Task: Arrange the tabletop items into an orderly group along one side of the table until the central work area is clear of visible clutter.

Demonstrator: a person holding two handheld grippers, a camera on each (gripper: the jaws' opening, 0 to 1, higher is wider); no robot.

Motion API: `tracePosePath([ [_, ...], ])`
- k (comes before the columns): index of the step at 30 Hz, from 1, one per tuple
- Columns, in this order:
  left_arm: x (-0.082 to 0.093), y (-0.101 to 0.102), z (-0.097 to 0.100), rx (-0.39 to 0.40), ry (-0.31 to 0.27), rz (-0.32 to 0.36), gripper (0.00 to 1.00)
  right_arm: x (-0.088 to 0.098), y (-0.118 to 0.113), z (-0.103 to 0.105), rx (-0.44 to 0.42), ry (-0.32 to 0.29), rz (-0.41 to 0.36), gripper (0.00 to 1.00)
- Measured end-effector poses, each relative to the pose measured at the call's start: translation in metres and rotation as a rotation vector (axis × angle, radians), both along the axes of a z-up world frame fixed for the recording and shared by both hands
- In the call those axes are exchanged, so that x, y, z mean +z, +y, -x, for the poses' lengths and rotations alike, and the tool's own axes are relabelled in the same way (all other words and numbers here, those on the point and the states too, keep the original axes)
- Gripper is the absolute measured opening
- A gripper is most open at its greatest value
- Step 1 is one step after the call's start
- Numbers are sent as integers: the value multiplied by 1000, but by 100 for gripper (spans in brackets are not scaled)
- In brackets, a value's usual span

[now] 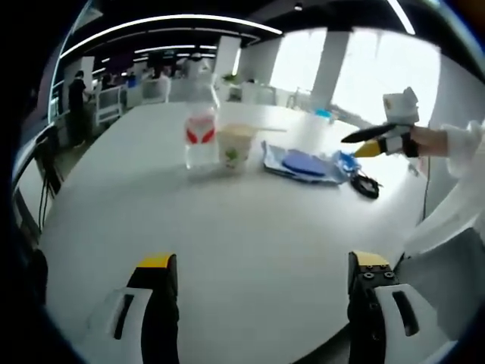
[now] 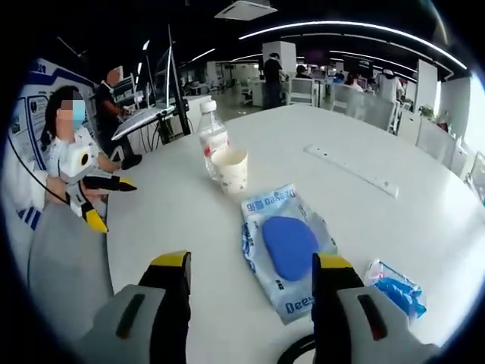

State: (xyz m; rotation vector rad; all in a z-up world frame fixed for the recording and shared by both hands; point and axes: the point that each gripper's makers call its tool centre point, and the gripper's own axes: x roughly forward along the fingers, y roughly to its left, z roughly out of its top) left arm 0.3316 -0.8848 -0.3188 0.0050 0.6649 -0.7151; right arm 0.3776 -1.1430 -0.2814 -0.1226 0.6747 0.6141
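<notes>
On the white counter [image 2: 394, 227] the water bottle [image 2: 211, 144] touches the paper cup [image 2: 231, 170], then the blue wipes pack [image 2: 288, 250] lies between the empty, spread-jawed right gripper [image 2: 250, 265]; a careless sideways push could topple both.

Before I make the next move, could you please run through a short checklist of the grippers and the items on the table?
1. Right gripper open and holding nothing: ok.
2. Left gripper open and holding nothing: ok.
3. Wet-wipes pack just ahead of the right gripper, lying flat on the white table: ok.
4. Paper cup and water bottle upright, standing side by side: ok.
5. Small blue packet lies apart from the wipes, not yet grouped: not ok.
6. Black cable near the table edge, whether it is free to move: cannot tell.
</notes>
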Motion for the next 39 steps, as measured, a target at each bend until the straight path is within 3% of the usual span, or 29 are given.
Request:
tracePosePath([
  [9,0,-13,-4,-37,-3,-12,89,-7,-17,15,-54,16,-9,62],
  [26,10,-18,-15,-58,-18,-16,89,-8,-25,15,-98,20,-26,61],
  [39,15,-65,-38,-136,-31,-27,84,-20,-46,27,-183,48,-67,58],
])
